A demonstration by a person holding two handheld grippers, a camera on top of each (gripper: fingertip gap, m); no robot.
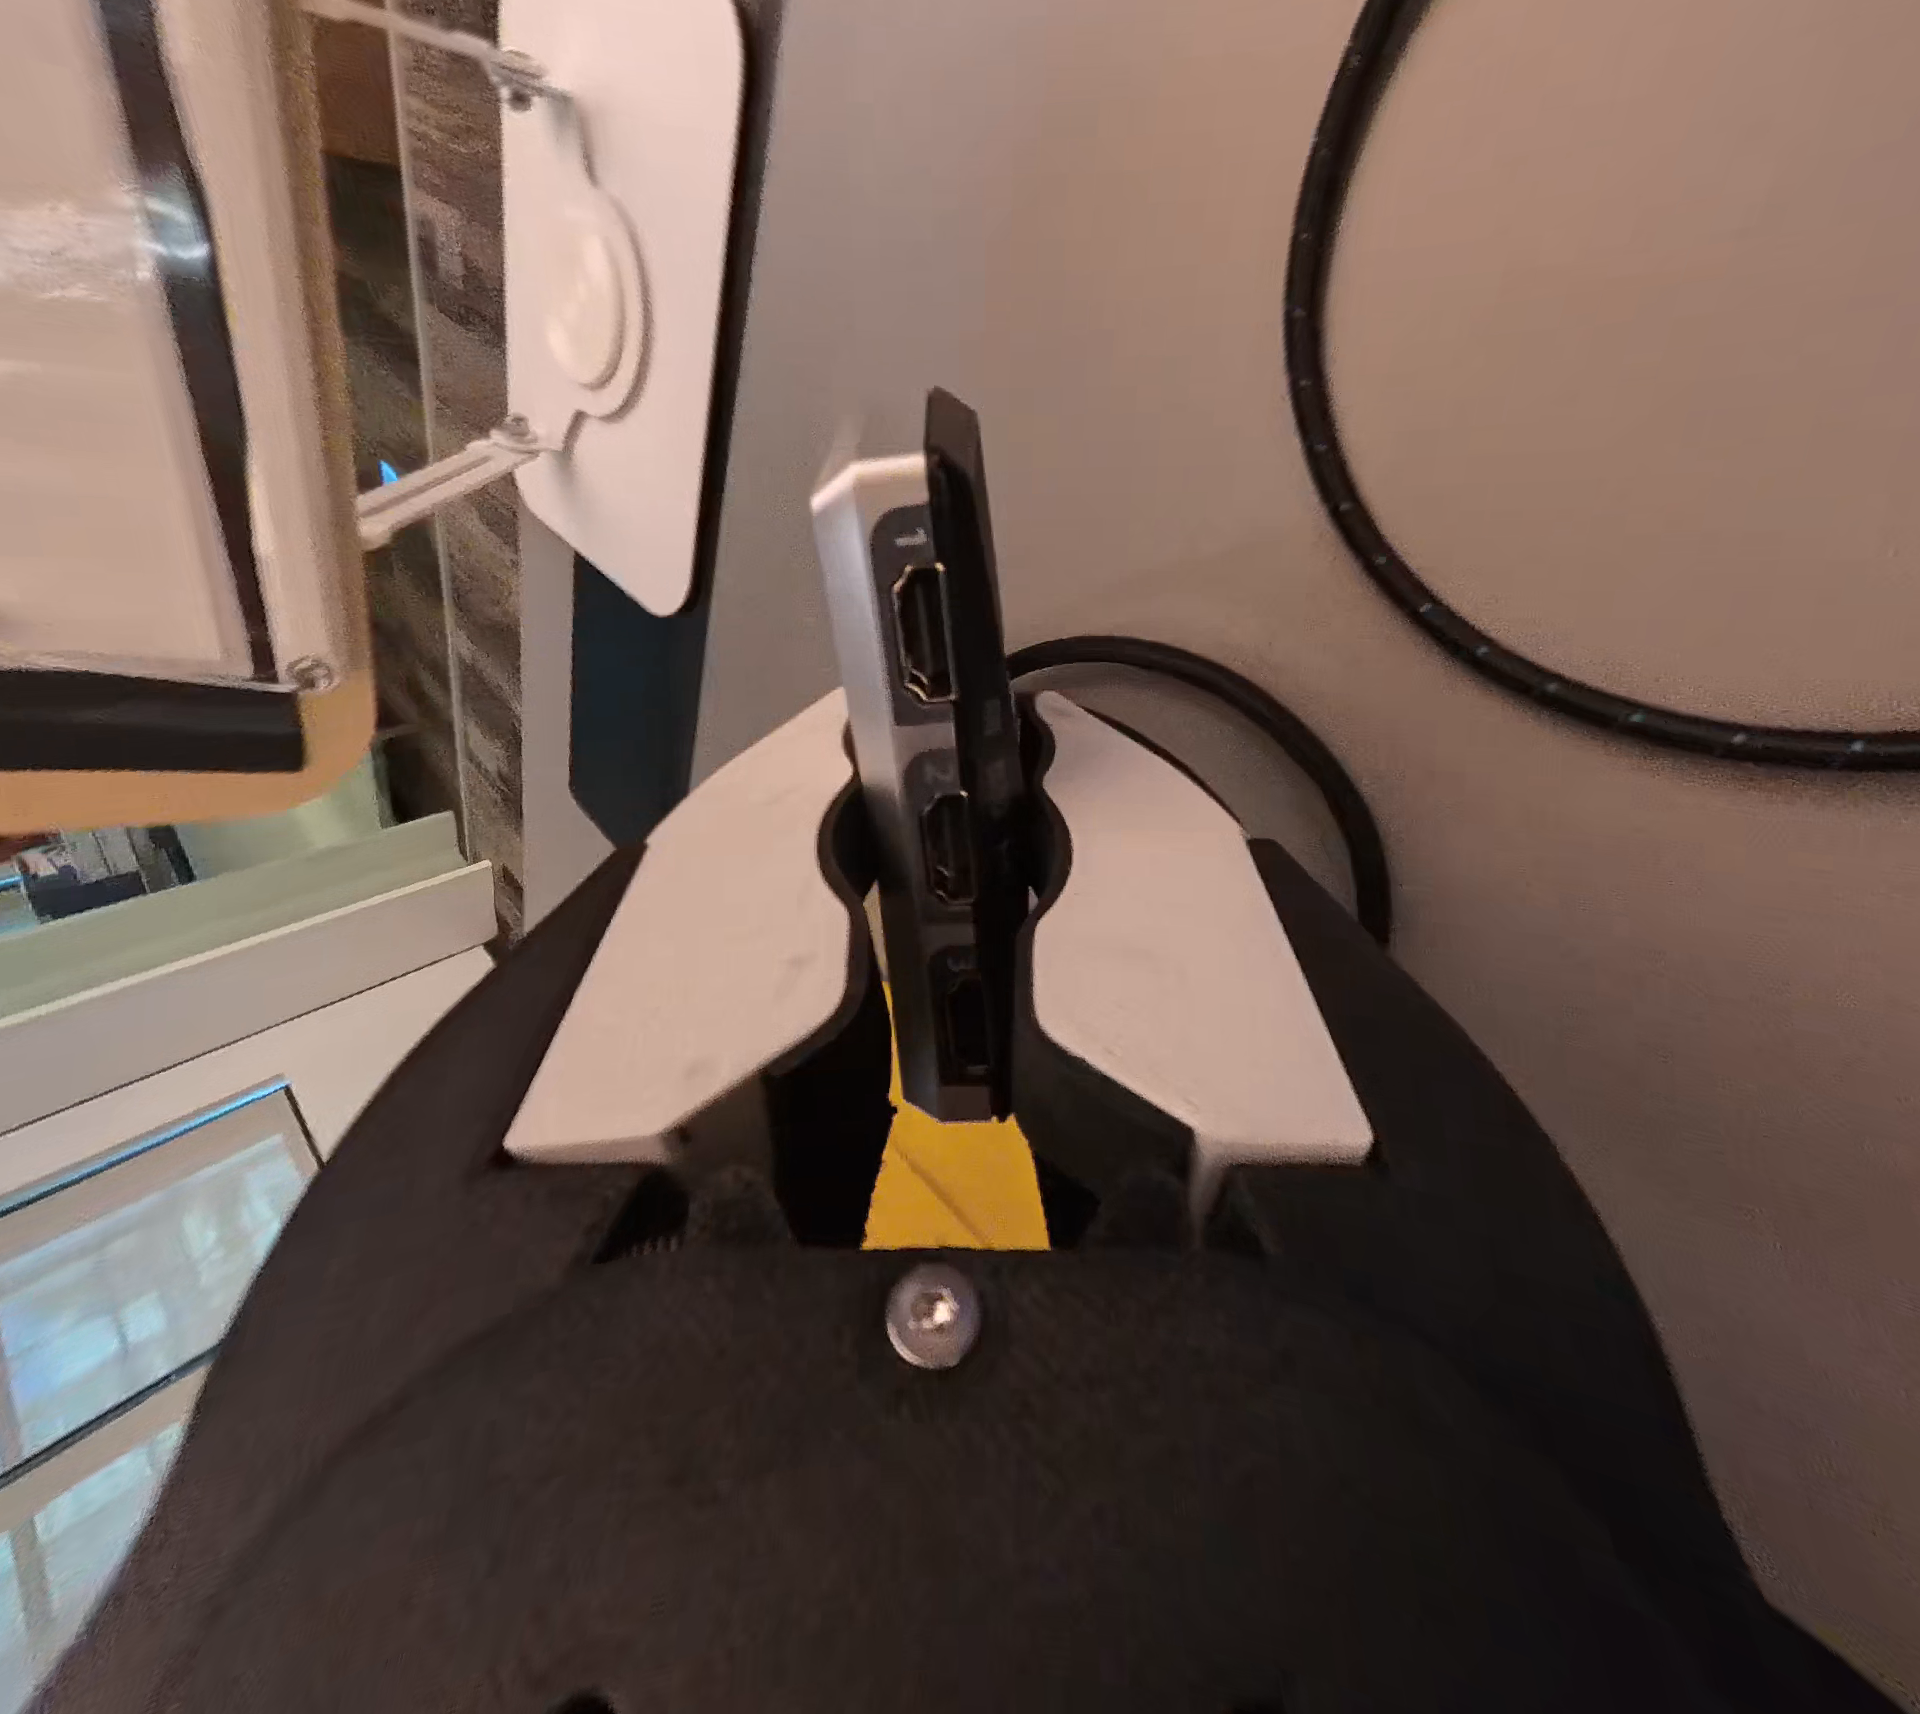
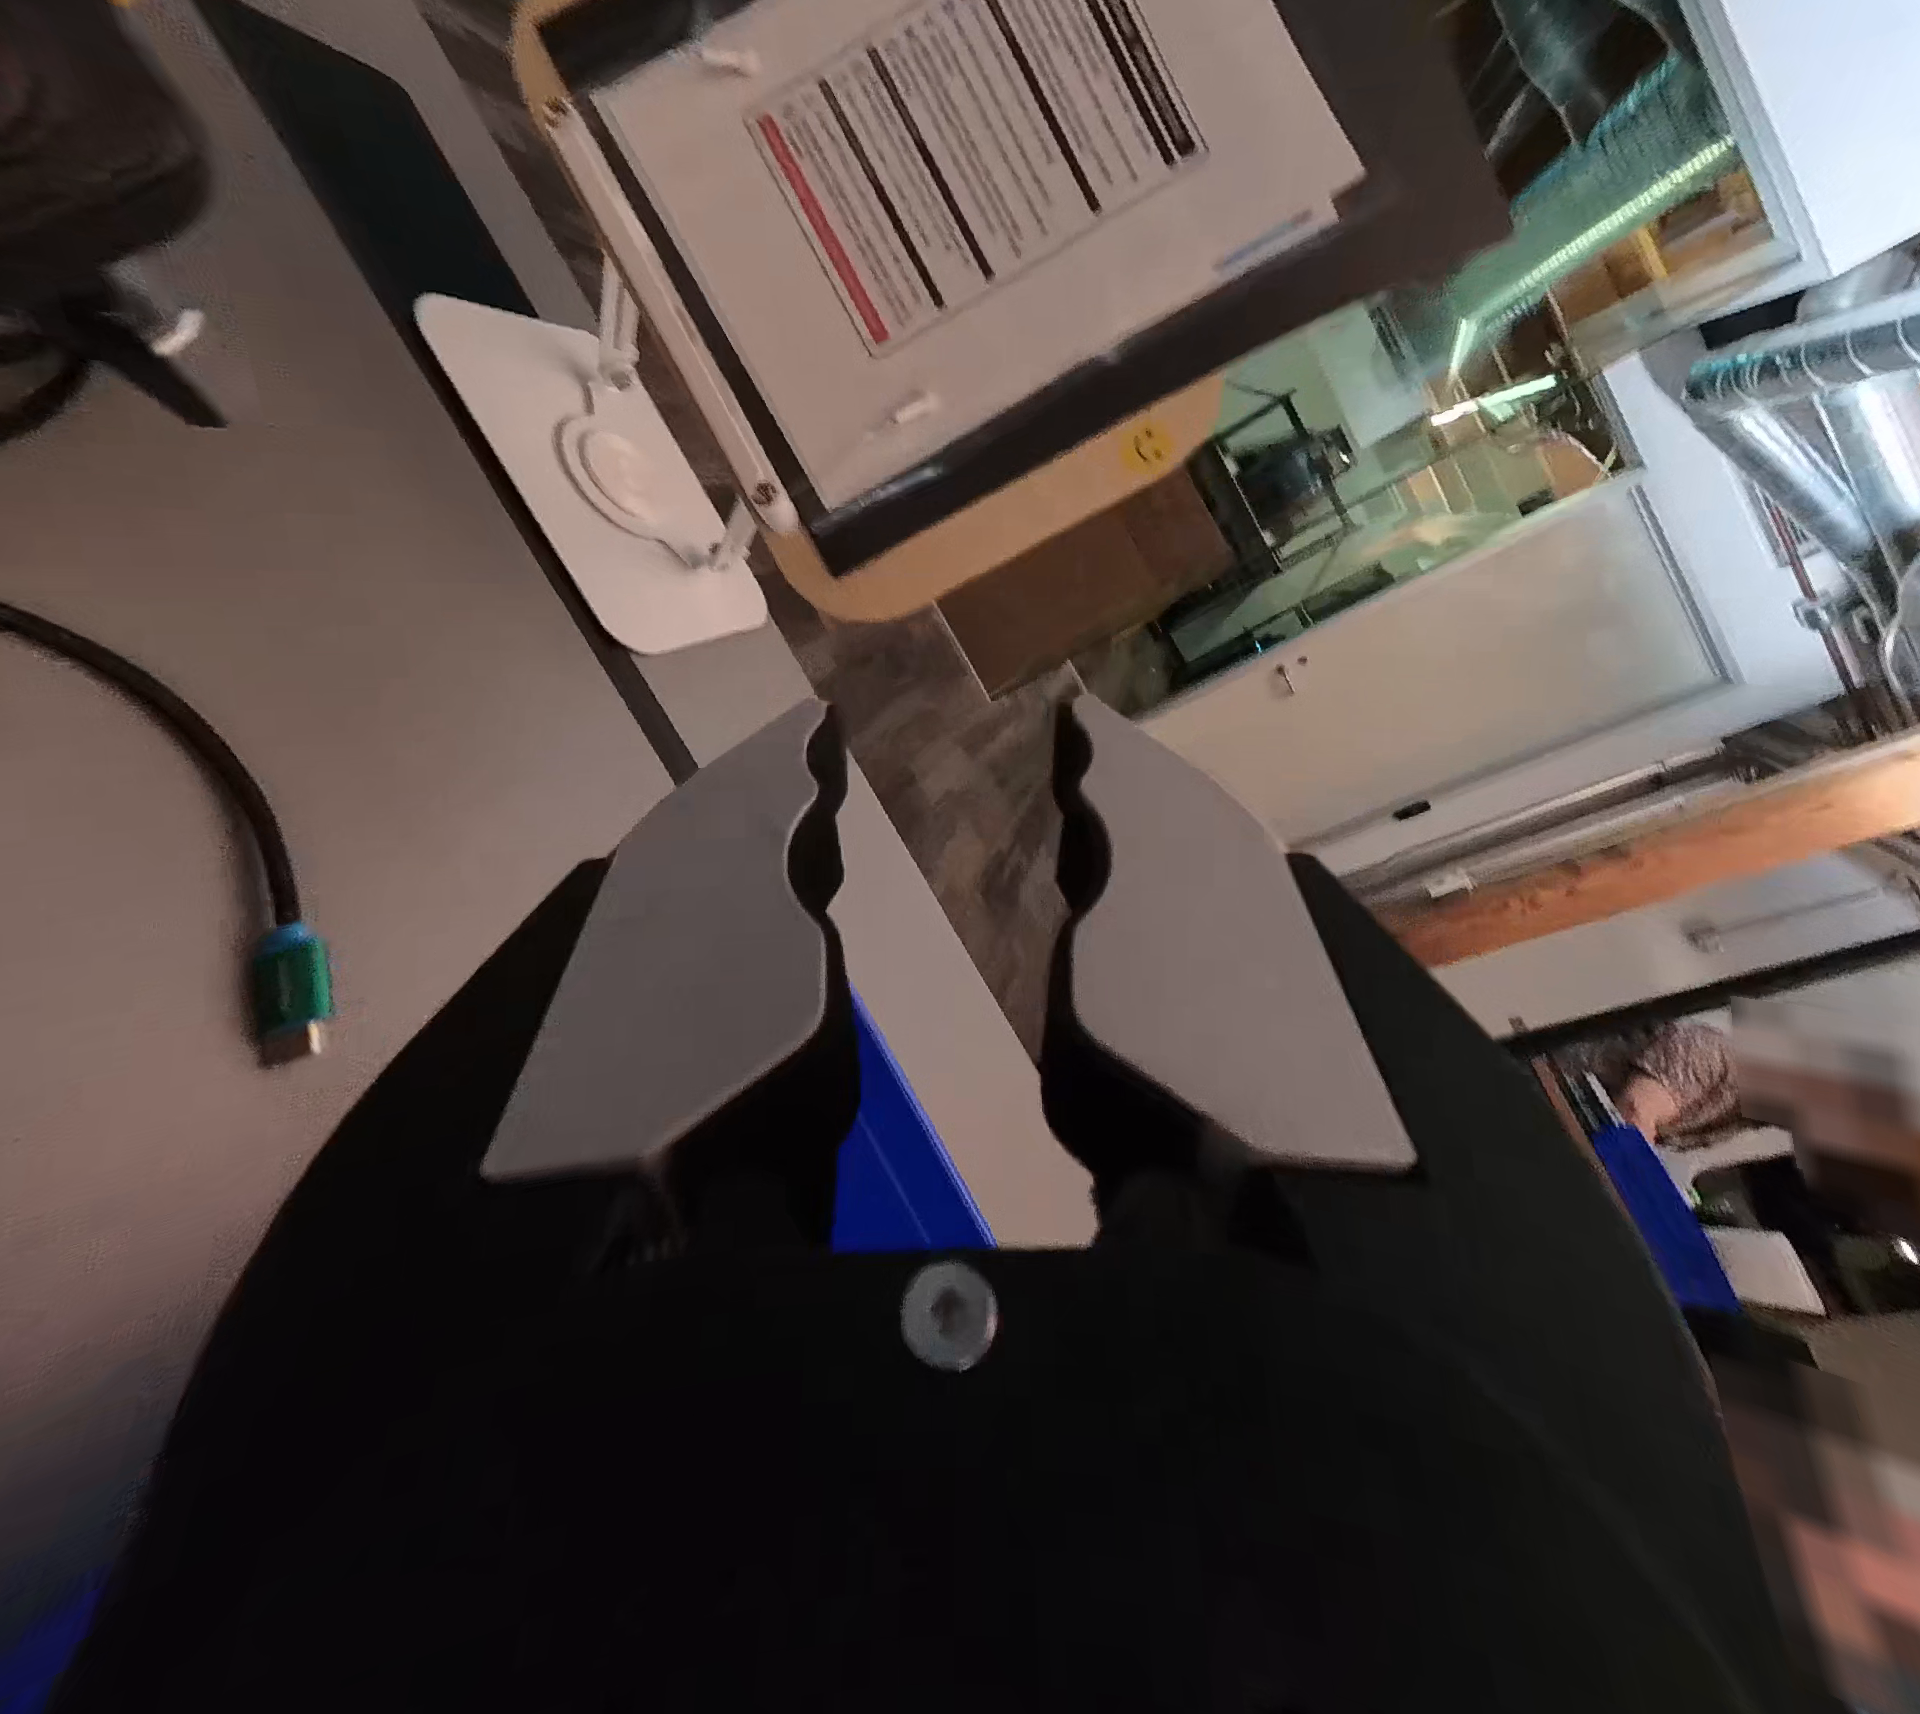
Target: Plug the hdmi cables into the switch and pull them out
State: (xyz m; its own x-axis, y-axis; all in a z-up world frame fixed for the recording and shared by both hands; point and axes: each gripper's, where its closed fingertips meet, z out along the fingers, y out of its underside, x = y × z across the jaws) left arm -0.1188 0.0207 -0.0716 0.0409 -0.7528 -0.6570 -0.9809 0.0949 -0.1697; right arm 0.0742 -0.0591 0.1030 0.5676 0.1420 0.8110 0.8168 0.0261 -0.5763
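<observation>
Holding the switch (image 1: pixel 914 791) on edge, the left gripper (image 1: pixel 940 760) clamps its flat faces; all three ports that show are empty. Right gripper (image 2: pixel 945 791): jaws parted, nothing between them, raised off the table (image 2: pixel 208 573). HDMI cable (image 2: pixel 249 833): loose on the table at left, teal-collared plug (image 2: pixel 291 978) free. Judgement: either plugging is not begun, or the cables are already pulled out.

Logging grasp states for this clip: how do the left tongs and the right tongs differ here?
The left tongs are shut on the switch, held edge-on with its ports empty; the right tongs are open and hold nothing. The left fingers look white, the right fingers grey. Both have black bodies and notched inner edges.
</observation>
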